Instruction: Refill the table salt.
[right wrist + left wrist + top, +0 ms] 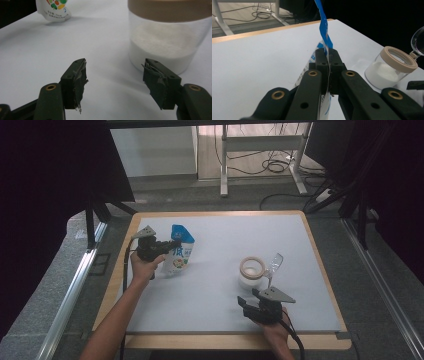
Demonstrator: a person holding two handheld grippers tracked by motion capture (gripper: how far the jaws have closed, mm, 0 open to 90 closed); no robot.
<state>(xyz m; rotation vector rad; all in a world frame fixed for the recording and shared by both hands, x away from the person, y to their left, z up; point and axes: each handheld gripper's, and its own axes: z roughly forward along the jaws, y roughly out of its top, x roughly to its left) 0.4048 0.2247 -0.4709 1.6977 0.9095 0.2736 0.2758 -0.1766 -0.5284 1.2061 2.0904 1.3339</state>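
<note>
A blue and white pouch point(181, 251) with fruit pictures stands upright on the left of the white table top point(220, 295). My left gripper point(171, 244) is shut on the pouch's side edge; in the left gripper view the pouch point(325, 32) is pinched thin between the black jaws of this left gripper point(328, 58). A clear jar point(251, 272) with a tan rim holds white powder, and a clear plastic scoop point(274, 264) leans at its right. My right gripper point(248, 296) sits just in front of the jar. This right gripper point(115, 75) is open, with nothing between the jaws and the jar point(170, 37) just beyond the right jaw.
The table has a wooden border point(320, 265). Dark curtains close in both sides. A metal desk frame point(260, 150) and cables lie on the floor beyond the far edge. The pouch's bottom point(53, 8) shows far off in the right gripper view.
</note>
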